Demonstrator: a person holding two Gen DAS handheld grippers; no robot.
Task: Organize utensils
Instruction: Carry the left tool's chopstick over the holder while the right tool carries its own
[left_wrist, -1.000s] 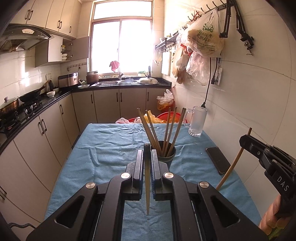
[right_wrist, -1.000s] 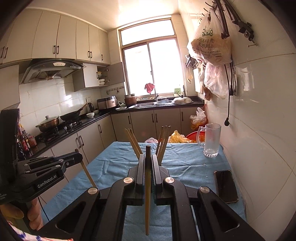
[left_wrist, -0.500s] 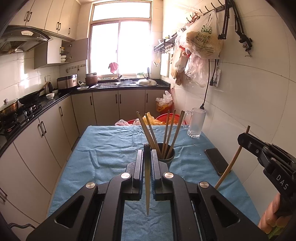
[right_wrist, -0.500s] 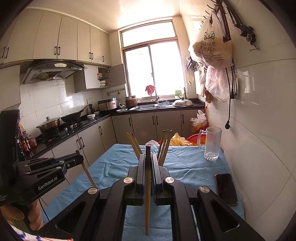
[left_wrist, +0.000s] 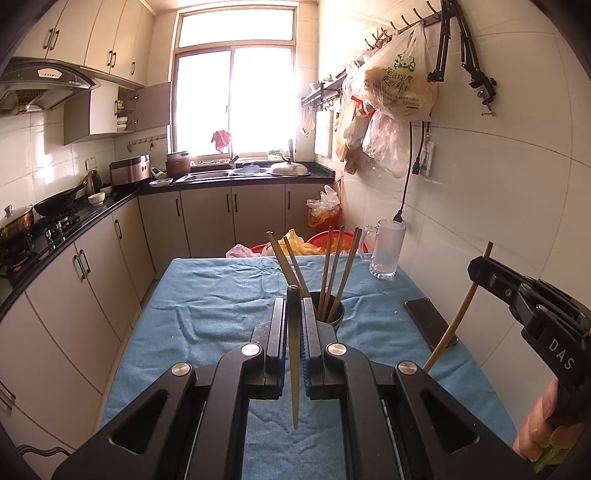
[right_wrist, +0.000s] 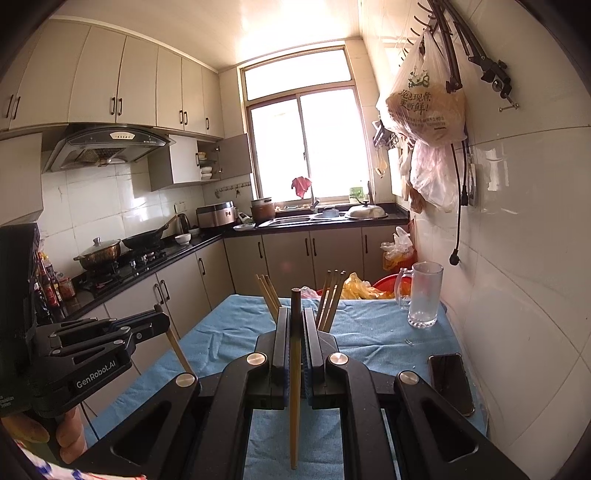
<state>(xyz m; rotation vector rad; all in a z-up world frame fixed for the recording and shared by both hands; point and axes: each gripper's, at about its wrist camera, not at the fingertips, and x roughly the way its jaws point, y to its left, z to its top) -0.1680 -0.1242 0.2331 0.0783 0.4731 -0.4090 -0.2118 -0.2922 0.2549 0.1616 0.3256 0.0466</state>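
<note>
Left wrist view: left tongs (left_wrist: 294, 314) are clamped on a slender wooden chopstick (left_wrist: 294, 369); right tongs (right_wrist: 294, 321) likewise (right_wrist: 294, 387). Round dark cup (left_wrist: 328, 314) appears lower than earlier.

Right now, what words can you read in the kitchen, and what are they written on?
"DAS" on the right gripper side, seen from the left wrist.
"GenRobot.AI" on the left gripper side, seen from the right wrist.
"现点现煮更新鲜!" roughly, on the hanging plastic bag; its smaller print is too small to read.
Range hood label: too blurred to read.
</note>
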